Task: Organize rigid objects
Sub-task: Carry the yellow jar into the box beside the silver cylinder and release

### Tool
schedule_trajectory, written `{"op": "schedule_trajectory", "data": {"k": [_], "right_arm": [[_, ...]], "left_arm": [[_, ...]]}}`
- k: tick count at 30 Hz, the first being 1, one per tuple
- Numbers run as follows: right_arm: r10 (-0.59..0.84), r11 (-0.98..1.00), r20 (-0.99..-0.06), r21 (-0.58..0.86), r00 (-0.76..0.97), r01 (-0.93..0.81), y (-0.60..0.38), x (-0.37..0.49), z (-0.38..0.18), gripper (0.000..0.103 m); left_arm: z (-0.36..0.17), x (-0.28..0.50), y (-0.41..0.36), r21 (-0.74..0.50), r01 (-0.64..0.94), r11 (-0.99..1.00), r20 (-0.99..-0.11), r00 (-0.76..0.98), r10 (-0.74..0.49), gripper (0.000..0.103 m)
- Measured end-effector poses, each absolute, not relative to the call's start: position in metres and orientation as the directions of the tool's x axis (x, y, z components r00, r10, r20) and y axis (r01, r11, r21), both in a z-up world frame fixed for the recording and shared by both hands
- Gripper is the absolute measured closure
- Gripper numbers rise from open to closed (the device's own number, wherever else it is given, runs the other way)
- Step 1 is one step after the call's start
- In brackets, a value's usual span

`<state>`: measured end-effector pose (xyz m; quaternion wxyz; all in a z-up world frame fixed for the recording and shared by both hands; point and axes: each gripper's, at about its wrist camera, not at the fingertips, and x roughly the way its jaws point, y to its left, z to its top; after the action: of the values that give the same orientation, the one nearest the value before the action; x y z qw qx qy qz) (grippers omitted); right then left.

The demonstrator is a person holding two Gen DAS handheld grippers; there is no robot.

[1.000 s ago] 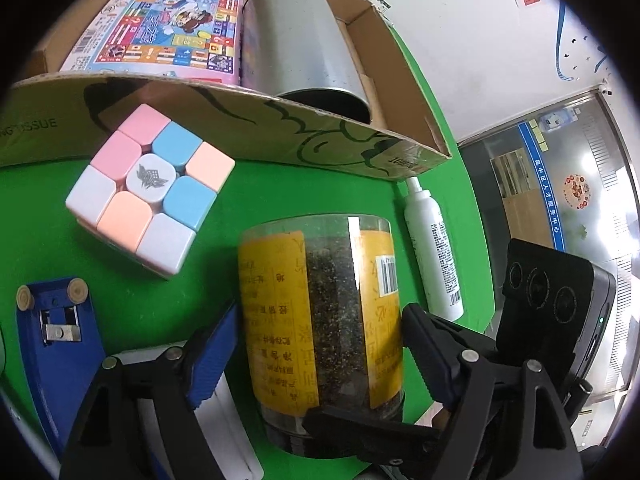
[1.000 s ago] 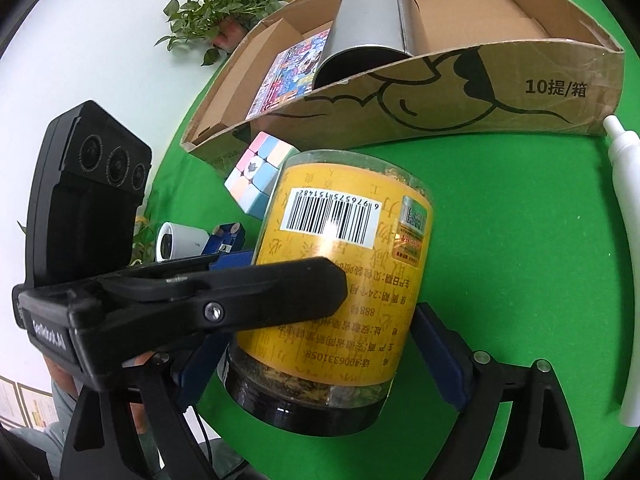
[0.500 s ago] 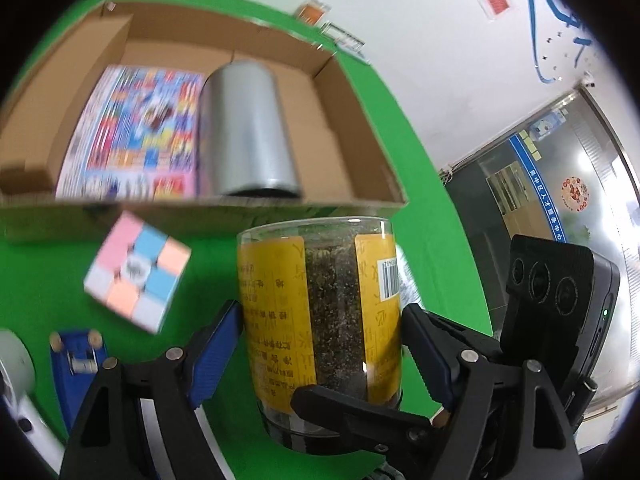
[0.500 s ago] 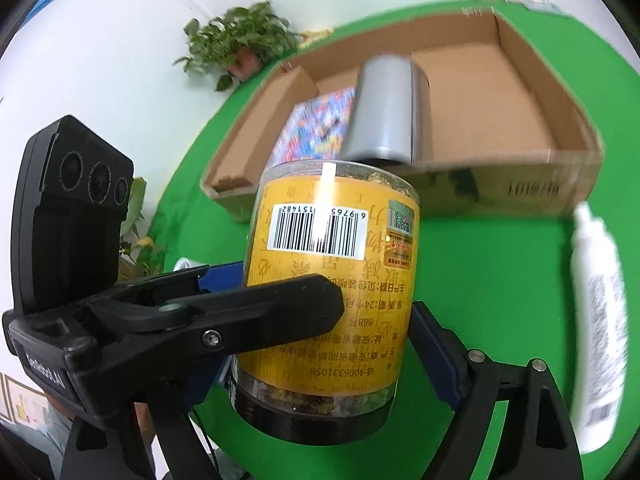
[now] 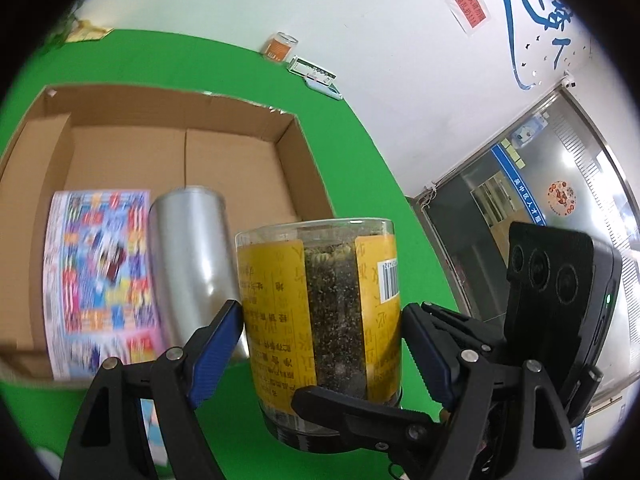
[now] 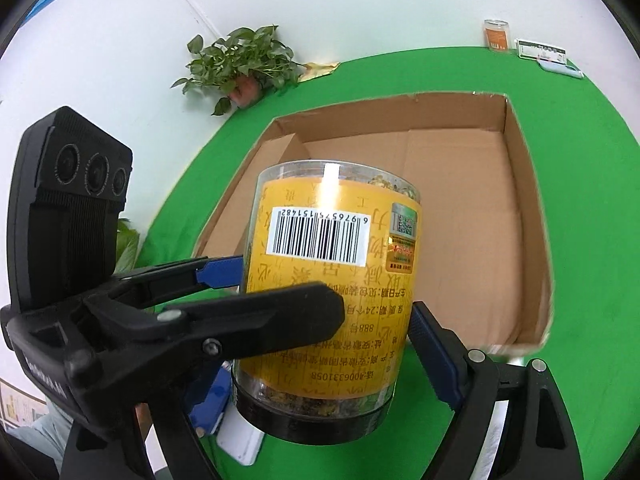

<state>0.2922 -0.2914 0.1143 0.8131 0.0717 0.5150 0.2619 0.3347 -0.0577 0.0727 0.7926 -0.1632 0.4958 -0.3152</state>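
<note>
A clear jar (image 5: pixel 320 308) with a yellow label and a black lid at its lower end hangs in the air, over the near edge of an open cardboard box (image 5: pixel 304 168). Both grippers grip it from opposite sides. My left gripper (image 5: pixel 322 344) is shut on the jar with its blue pads (image 5: pixel 218 344) against the label. In the right wrist view the jar (image 6: pixel 332 280) fills the middle, with my right gripper (image 6: pixel 320 376) shut on its lower part, and the left gripper's black finger crosses in front. A silver can (image 5: pixel 188 256) and a colourful printed sheet (image 5: pixel 96 264) lie in the box.
The box (image 6: pixel 528 216) sits on a green table cover (image 6: pixel 592 160); its right half is bare cardboard. A potted plant (image 6: pixel 244 60) and a small orange jar (image 6: pixel 496 34) stand at the far edge by the white wall. A white object (image 6: pixel 240 436) lies below the jar.
Both grippers have risen with the jar and moved it toward the box. The pastel cube, the blue item and the white bottle have dropped out of view, and the box interior now shows from above.
</note>
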Motion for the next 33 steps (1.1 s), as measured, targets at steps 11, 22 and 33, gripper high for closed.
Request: {"op": "schedule_trajectory", "data": {"k": [11,22,33], "right_arm": [[0.477,0.872,-0.833,0.41,0.281,-0.266,-0.325,0.345,0.081,0.018],[0.463,0.882,-0.845,0.41,0.267,-0.234,-0.321,0.362,0.053,0.019],[0.406,0.913,-0.879,0.377,0.249,-0.158,-0.322,0.364,0.015,0.019]], "left_arm": [[0.035,0.375,-0.08,-0.623,0.275,0.732,-0.704,0.211,-0.679,0.022],[0.02,0.386,-0.089,-0.62,0.222,0.753,-0.729,0.193,-0.657,0.022],[0.037,0.385,-0.099,-0.486,0.266,0.833,-0.799,0.251,-0.546,0.024]]}}
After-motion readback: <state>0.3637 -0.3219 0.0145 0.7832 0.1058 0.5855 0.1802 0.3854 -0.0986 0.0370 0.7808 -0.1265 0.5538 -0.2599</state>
